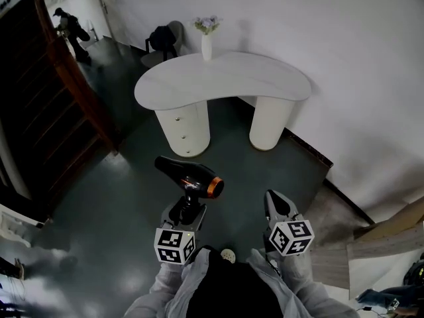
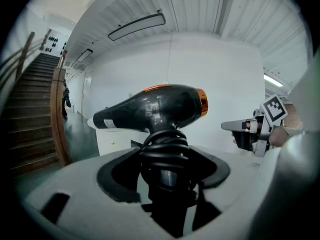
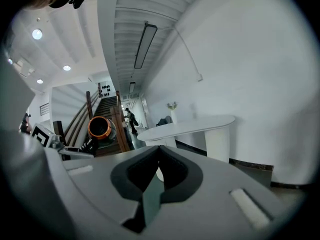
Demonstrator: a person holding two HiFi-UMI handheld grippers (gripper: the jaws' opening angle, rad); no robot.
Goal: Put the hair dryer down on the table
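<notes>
Through the head view I saw my left gripper (image 1: pixel 189 207) clenched on the handle of the black hair dryer with an orange ring at its rear (image 1: pixel 189 173), and the left gripper view confirmed it: the handle, wrapped in its coiled black cord (image 2: pixel 164 146), stood upright between the jaws with the pads pressed against it. The dryer was up in the air over the dark grey-green floor (image 1: pixel 126 204), on the near side of the white kidney-shaped table on two round pedestals (image 1: pixel 225 78) and well apart from it, so it was not yet set down. Its nozzle pointed left and a little away from me, and the orange end faced right, toward my other tool. My right gripper (image 1: pixel 277 204) hovered just to the right of the dryer with its jaws closed together and nothing between them. On the far edge of the tabletop stood a slim white vase (image 1: pixel 207 46) holding pale flowers (image 1: pixel 207 24). Beyond the table, to the far left, I could see a dark chair (image 1: pixel 164 40). A brown wooden stair rail (image 1: pixel 76 85) ran along the left side, and a white wall (image 1: pixel 371 78) closed off the right.
</notes>
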